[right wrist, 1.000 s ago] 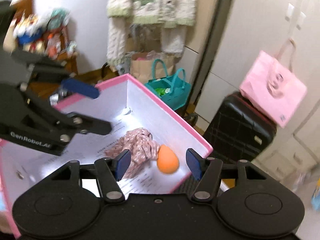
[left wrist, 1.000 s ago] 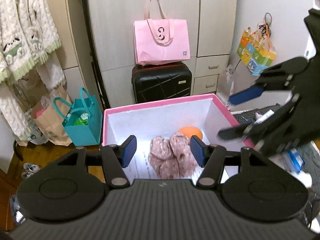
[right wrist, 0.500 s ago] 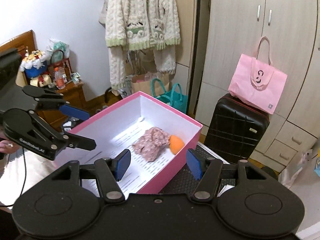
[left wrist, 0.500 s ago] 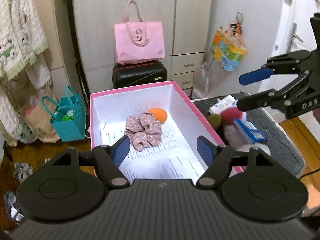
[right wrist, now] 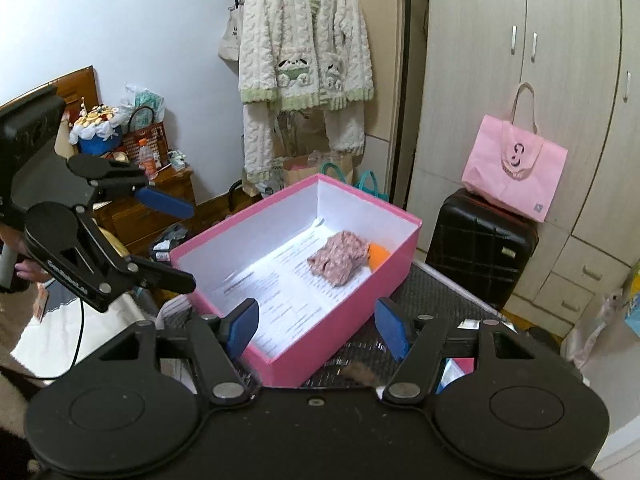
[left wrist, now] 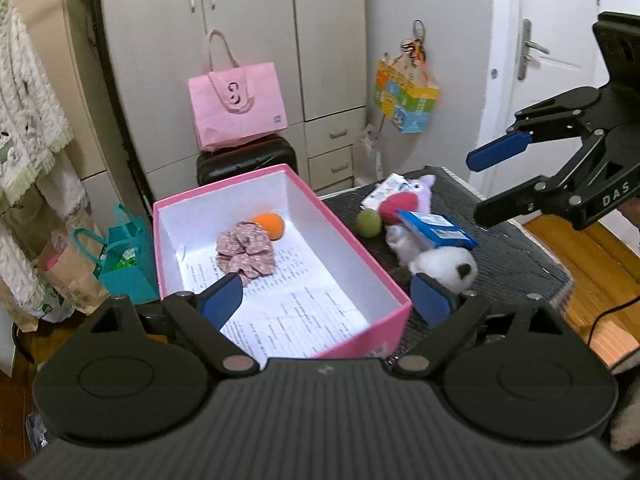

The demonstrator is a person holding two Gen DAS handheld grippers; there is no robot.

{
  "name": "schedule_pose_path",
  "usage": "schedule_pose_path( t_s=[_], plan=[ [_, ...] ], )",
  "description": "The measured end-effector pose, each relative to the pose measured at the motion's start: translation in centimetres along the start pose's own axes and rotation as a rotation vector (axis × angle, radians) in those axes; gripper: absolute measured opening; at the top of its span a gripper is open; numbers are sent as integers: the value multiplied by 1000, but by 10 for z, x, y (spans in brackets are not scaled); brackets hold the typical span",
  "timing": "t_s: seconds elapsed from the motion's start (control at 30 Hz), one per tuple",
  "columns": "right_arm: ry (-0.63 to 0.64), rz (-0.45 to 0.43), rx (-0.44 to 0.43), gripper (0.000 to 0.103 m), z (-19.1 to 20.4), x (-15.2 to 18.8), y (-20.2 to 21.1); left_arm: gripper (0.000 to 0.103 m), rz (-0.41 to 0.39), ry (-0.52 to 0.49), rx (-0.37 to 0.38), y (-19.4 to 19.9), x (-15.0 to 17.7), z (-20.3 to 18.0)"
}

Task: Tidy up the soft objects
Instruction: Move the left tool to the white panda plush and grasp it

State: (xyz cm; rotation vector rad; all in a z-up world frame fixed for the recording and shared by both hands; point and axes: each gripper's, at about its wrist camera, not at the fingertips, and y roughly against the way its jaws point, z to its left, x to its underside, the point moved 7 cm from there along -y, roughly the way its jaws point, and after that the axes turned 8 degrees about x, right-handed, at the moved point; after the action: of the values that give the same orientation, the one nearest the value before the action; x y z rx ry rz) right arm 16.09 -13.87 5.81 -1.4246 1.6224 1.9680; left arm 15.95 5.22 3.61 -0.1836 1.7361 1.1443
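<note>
A pink box [left wrist: 362, 252] [right wrist: 344, 304] lined with printed paper holds a pink floral scrunchie [left wrist: 246, 251] [right wrist: 339, 257] and an orange sponge ball [left wrist: 270, 225] [right wrist: 378, 255]. On the dark mat [left wrist: 504, 248] right of the box lie a green ball [left wrist: 369, 222], a red and purple plush [left wrist: 404, 200], a blue-white packet [left wrist: 438, 232] and a white plush [left wrist: 446, 266]. My left gripper [left wrist: 326, 300] is open and empty above the box's near end. My right gripper [right wrist: 316, 326] is open and empty, and shows in the left wrist view [left wrist: 486, 184] above the mat.
A black suitcase [left wrist: 248, 162] [right wrist: 480, 240] with a pink tote bag [left wrist: 236, 108] [right wrist: 516, 168] stands before the wardrobe. A teal bag [left wrist: 120, 256] and a paper bag [left wrist: 64, 272] sit on the floor left of the box. Fleece clothing [right wrist: 304, 40] hangs behind.
Both grippers have pulled back and up from the box, which now looks smaller and farther. The mat with its soft toys has come into the left wrist view. Both stay open.
</note>
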Motion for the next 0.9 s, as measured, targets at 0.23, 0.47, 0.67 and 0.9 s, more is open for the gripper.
schedule_pose_path(
  t_s=[0.23,0.47,0.67,0.9],
  plan=[
    [-2,39,-19,70,14,31,13,94,-7,-57,29,7,9,-34],
    [-19,12,-12,72,17,65,32,95,10,-113,82,0,18,-74],
    [-107,45,17,72,-3,103,26,96,-6,-96,150,-24,23,-96],
    [-194,80,70,73,-24,149,5,97,-40,-99,212,-62,22,-118]
  ],
)
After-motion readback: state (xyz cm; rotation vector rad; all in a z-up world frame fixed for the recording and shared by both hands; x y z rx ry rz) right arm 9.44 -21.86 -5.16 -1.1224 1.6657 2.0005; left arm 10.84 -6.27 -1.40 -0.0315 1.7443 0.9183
